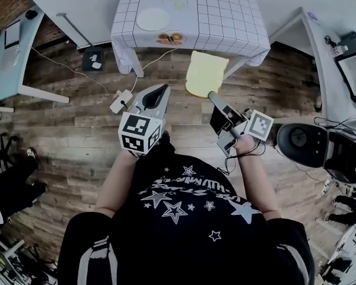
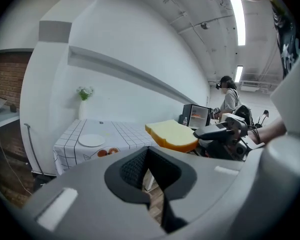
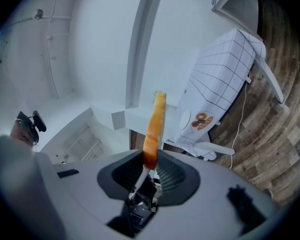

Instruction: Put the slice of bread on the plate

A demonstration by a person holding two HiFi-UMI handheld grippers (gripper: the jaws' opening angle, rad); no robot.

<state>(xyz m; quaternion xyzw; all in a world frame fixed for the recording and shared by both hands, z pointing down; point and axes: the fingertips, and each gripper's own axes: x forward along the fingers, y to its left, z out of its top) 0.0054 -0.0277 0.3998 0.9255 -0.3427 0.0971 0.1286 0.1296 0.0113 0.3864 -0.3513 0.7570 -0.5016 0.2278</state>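
Note:
A slice of bread (image 1: 206, 73) with a tan crust hangs over the wooden floor just in front of the table, and my right gripper (image 1: 212, 97) is shut on its near edge. In the right gripper view the bread (image 3: 154, 129) stands edge-on between the pads. The round white plate (image 1: 152, 19) lies empty on the checked tablecloth, ahead and to the left of the bread. My left gripper (image 1: 163, 89) is shut with nothing in it, to the left of the bread. In the left gripper view the bread (image 2: 172, 134) sits to the right of the plate (image 2: 91, 140).
The table (image 1: 225, 16) wears a white grid cloth with an orange print (image 1: 170, 38) at its near edge. A power strip (image 1: 121, 100) and cables lie on the floor at the left. A pale desk (image 1: 6, 70) stands far left, a round dark object (image 1: 299, 138) at the right.

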